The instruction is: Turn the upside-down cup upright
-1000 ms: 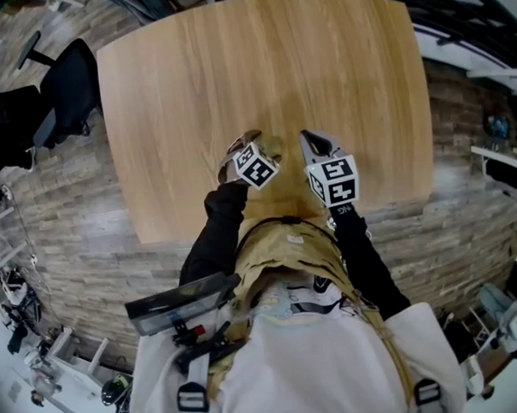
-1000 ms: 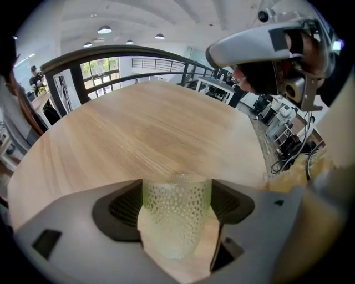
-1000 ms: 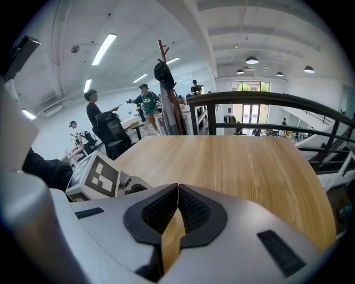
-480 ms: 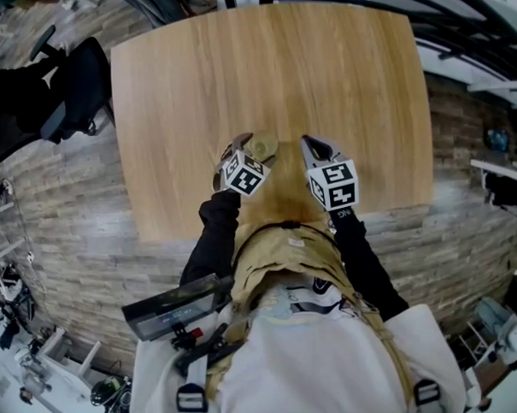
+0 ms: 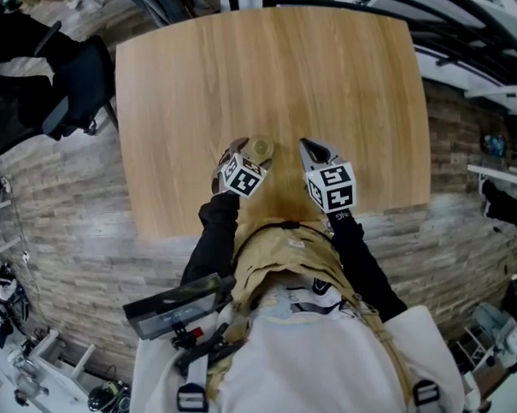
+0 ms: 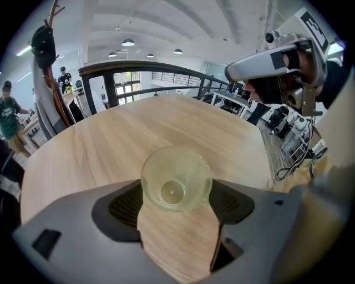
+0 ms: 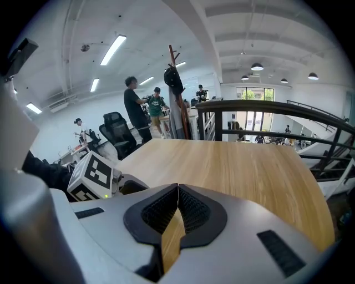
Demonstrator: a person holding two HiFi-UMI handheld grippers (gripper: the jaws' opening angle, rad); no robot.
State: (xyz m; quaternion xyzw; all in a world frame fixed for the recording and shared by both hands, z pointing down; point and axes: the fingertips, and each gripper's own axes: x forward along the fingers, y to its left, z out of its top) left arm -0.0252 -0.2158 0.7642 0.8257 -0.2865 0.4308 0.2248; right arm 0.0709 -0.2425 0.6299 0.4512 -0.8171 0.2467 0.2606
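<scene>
Head view: the left tool [image 5: 249,155] is on the cup [image 5: 259,147] near the front of the wooden surface [image 5: 321,79], and the right tool [image 5: 310,149] hovers just beside it.

Left gripper view: jaws apart, pressing either side of the pale green cup [image 6: 176,178], which is tipped so its round end faces the camera.

Right gripper view: the right tool [image 7: 177,191] is pinched together at the tips, with nothing in it.

No legible text or labels anywhere.
</scene>
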